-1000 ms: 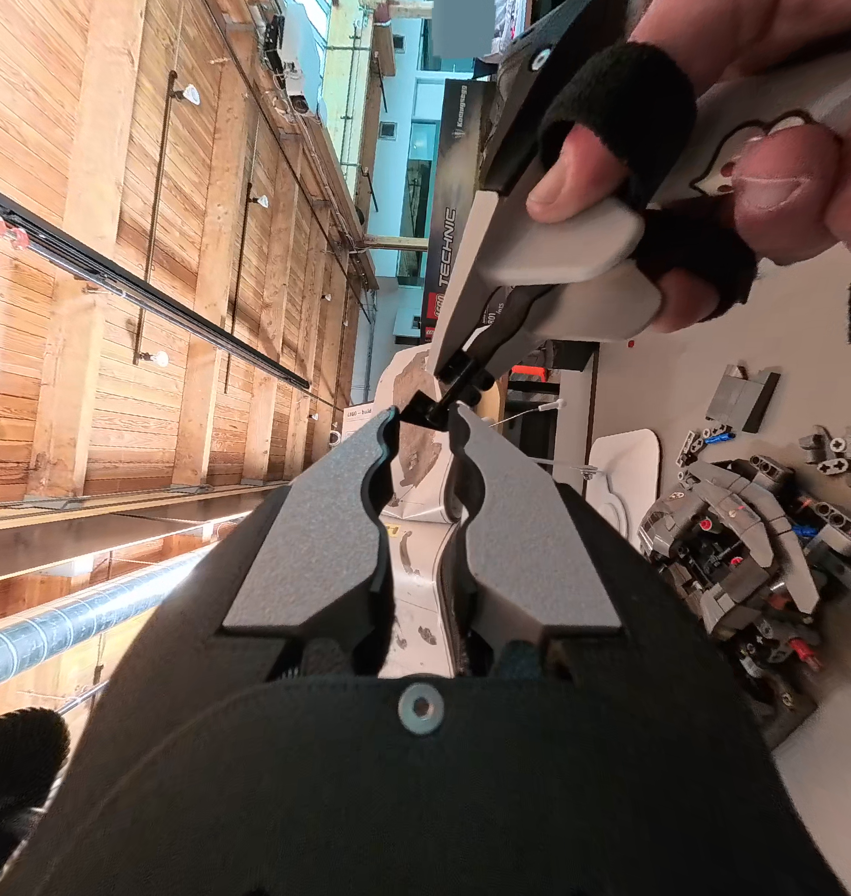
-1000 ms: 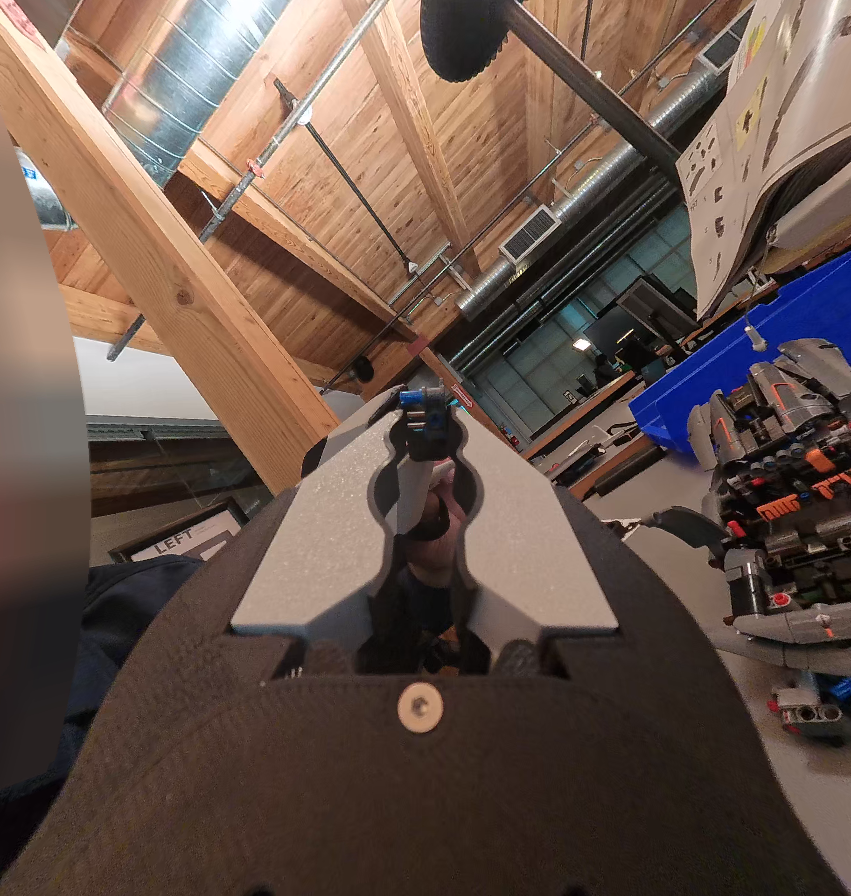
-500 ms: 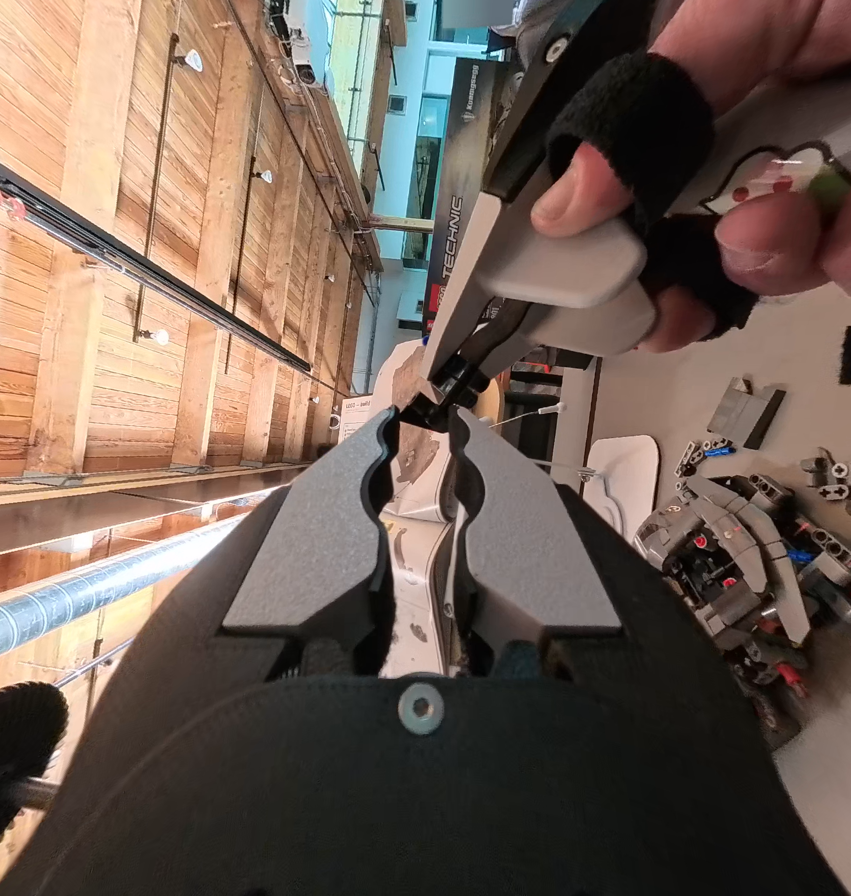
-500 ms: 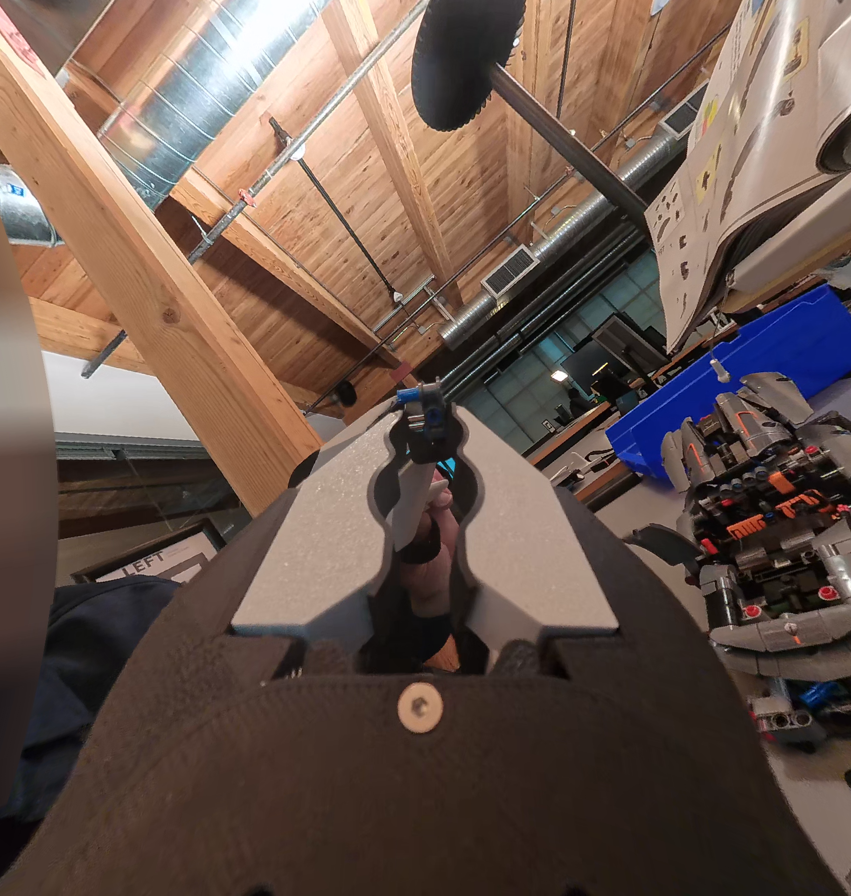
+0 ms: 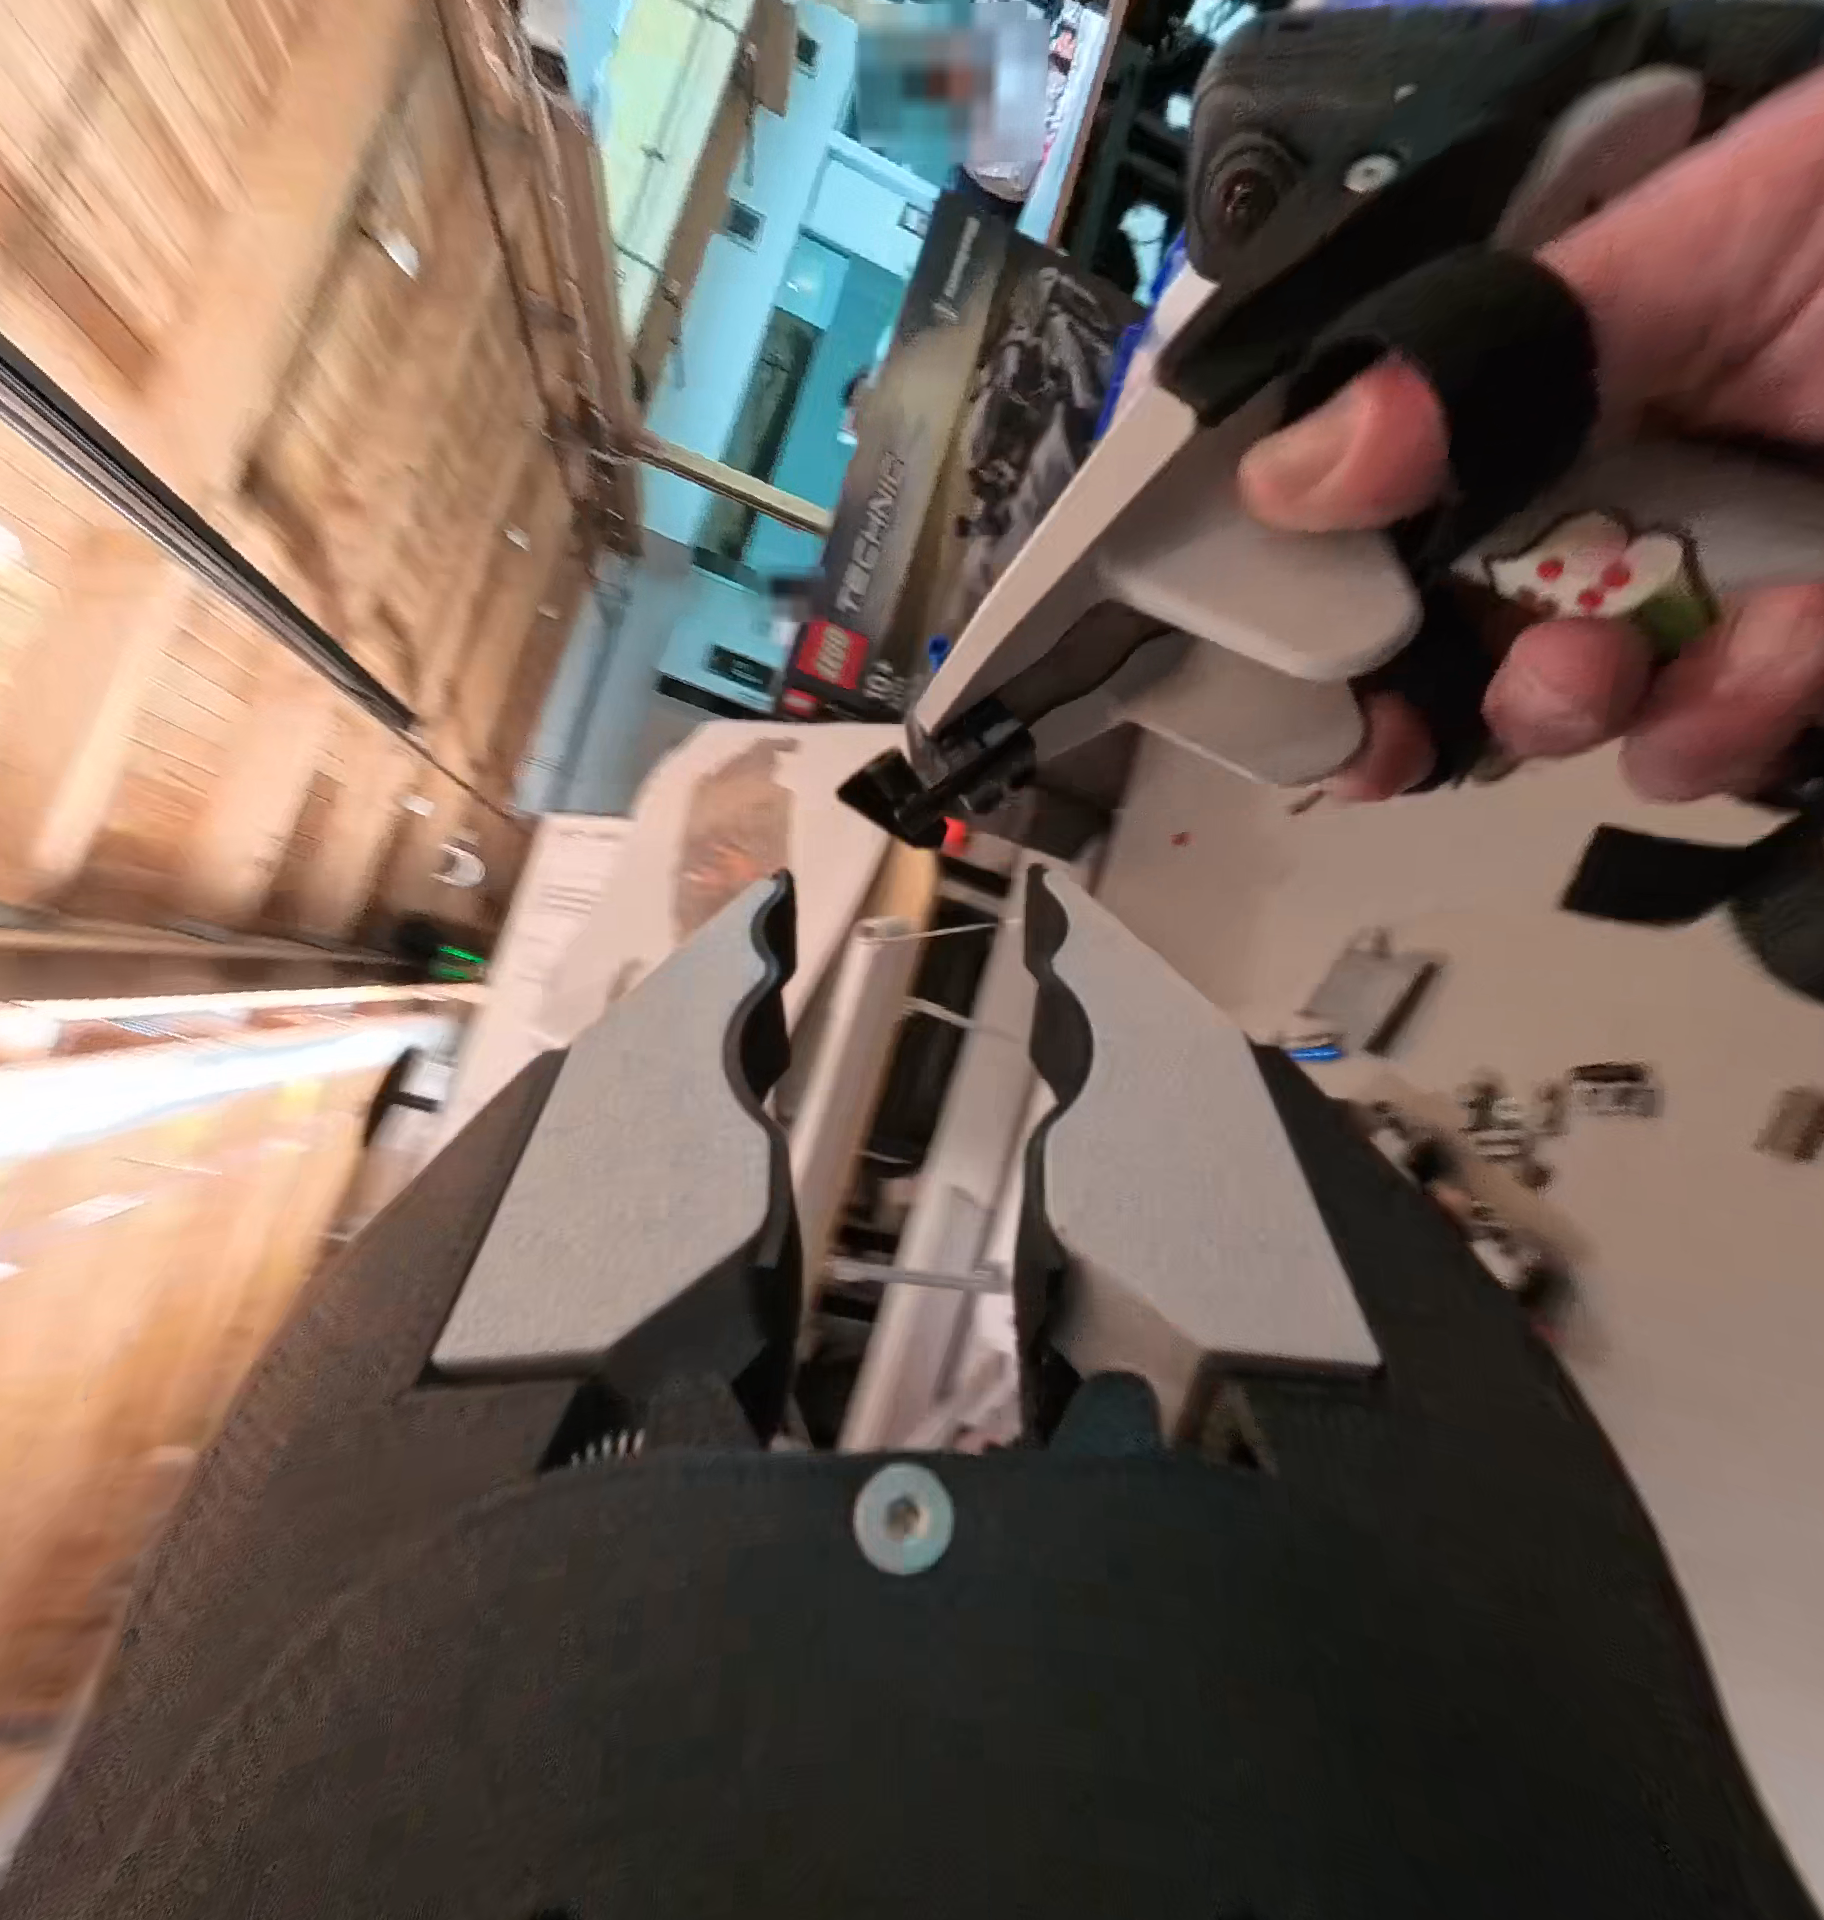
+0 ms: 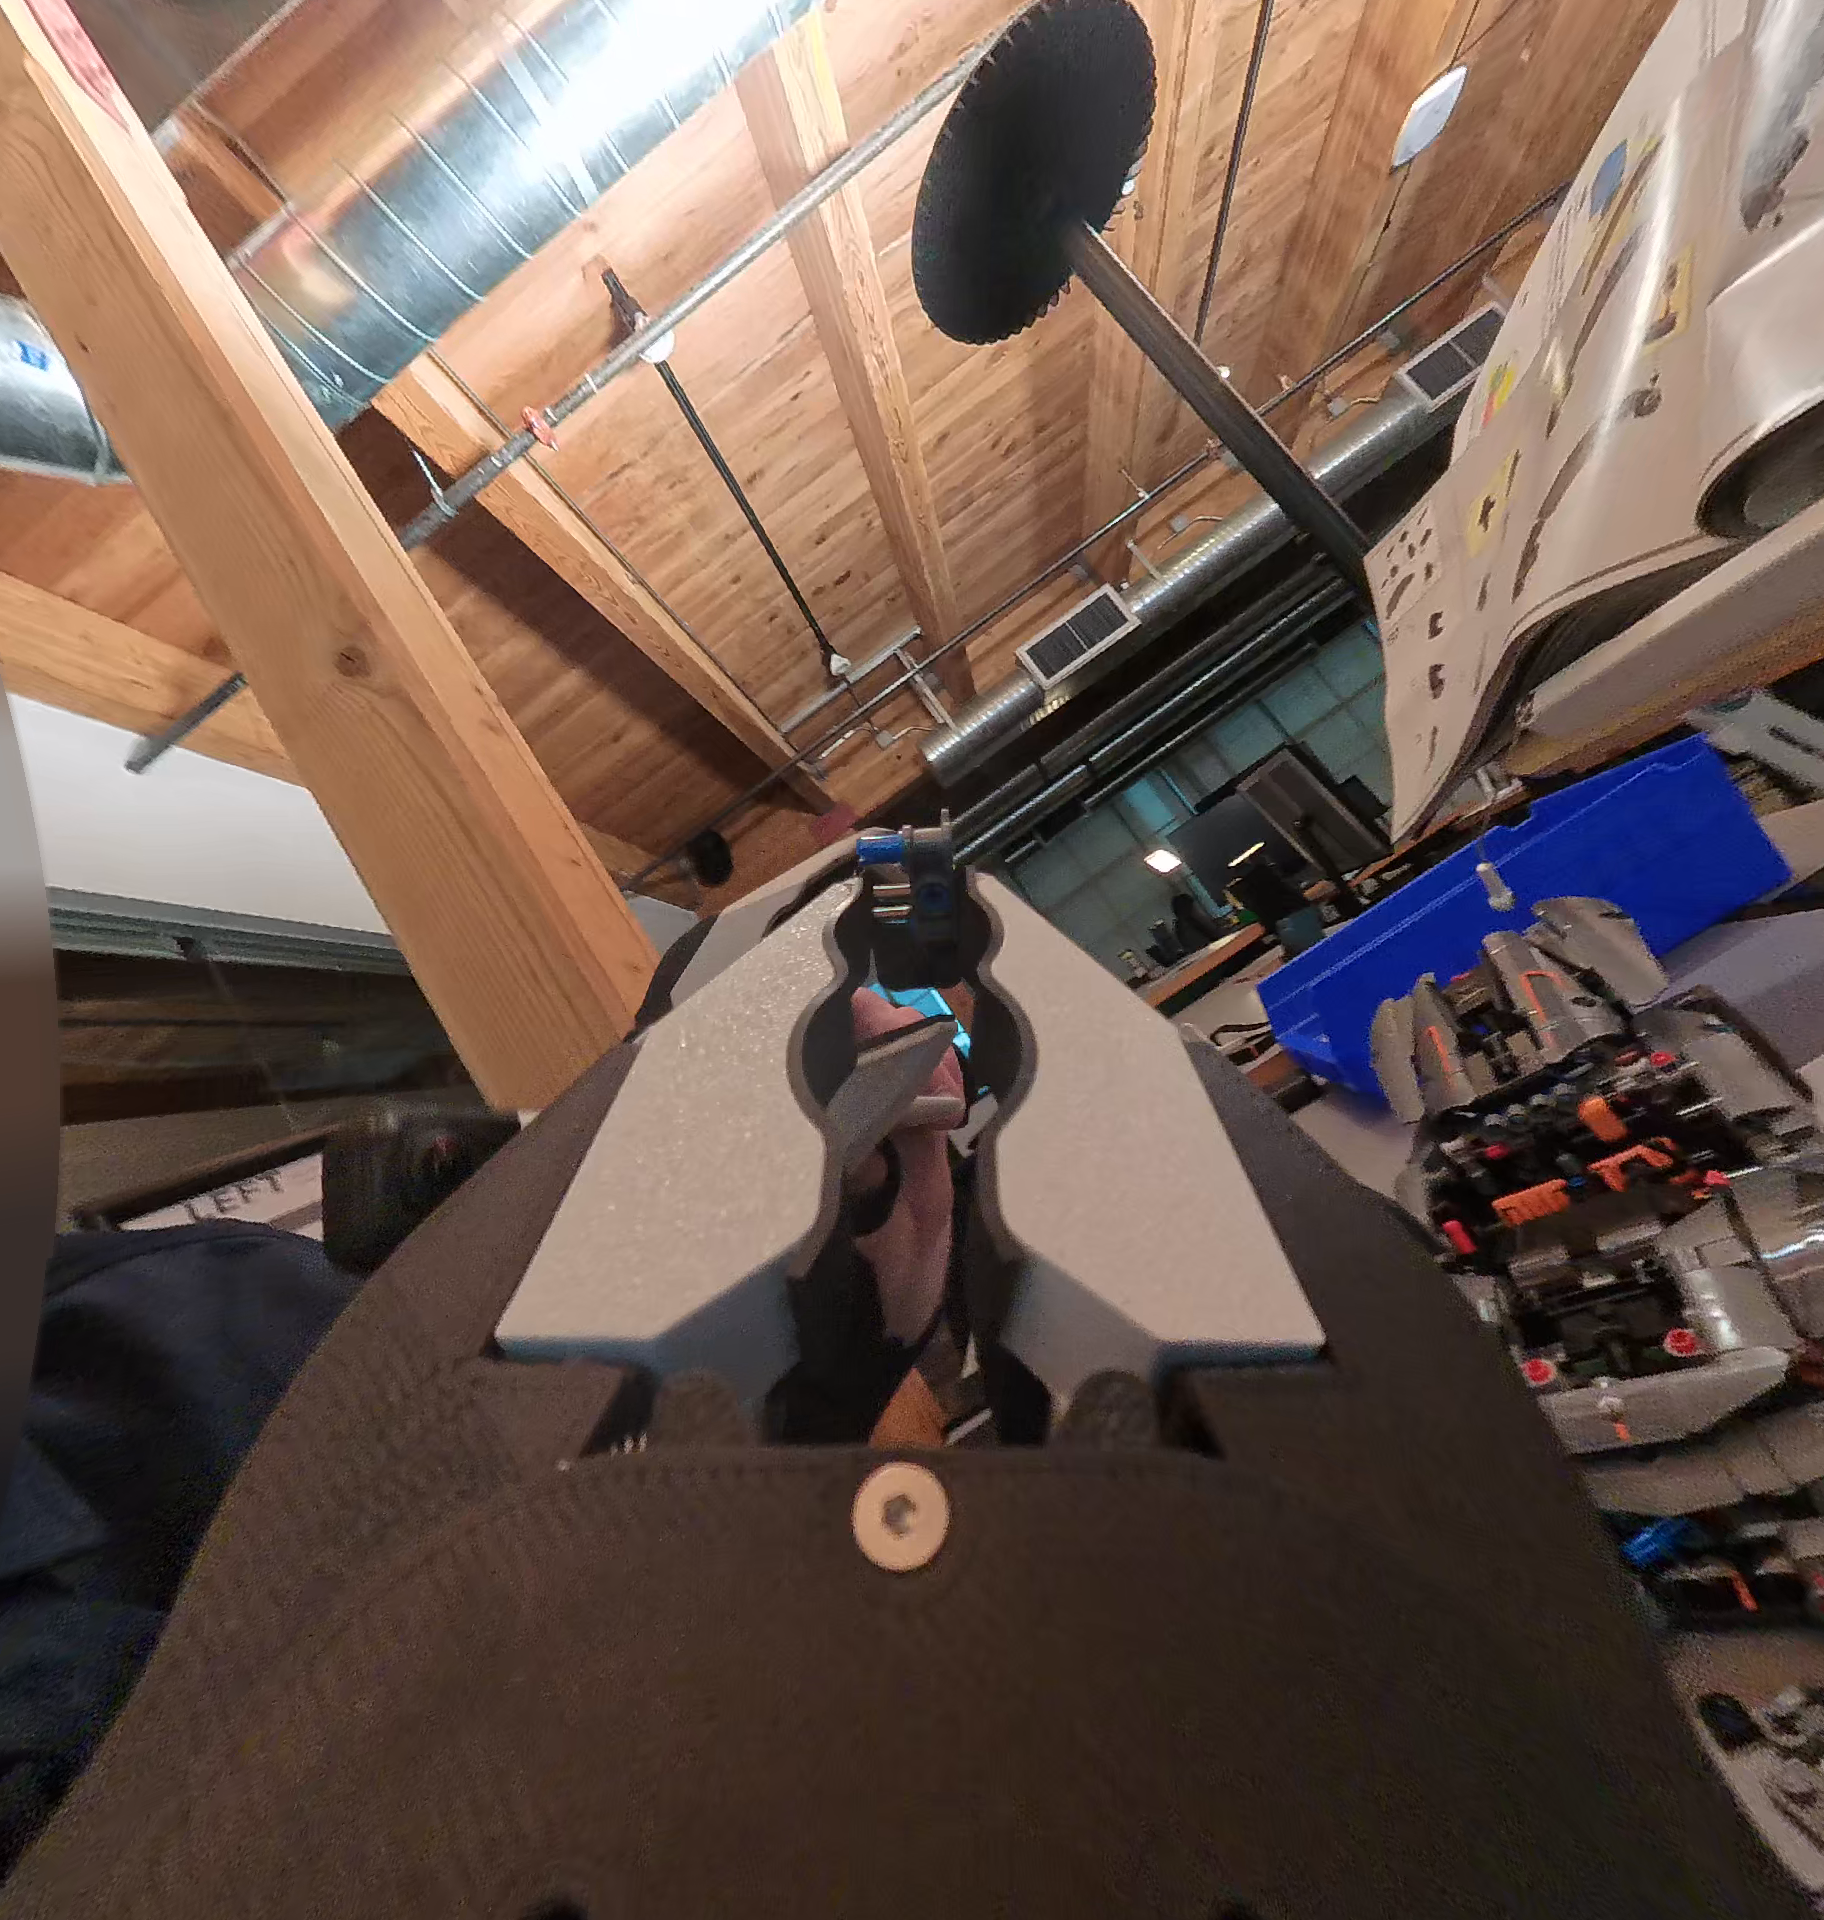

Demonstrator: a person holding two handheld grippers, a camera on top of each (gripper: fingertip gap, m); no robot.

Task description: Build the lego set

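Fingers of the left gripper (image 5: 903, 914) stand open and hold nothing; the right gripper (image 6: 913, 904) grips a small black piece (image 6: 913, 920) above the table (image 5: 1510, 956).

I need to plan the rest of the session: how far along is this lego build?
Done: a large grey lego model with orange details stands assembled on the table. In hand: the right tool is shut on a small black piece with a blue pin; the left tool is open and empty. Left: loose parts lie on the table, and the held piece is not yet fitted.
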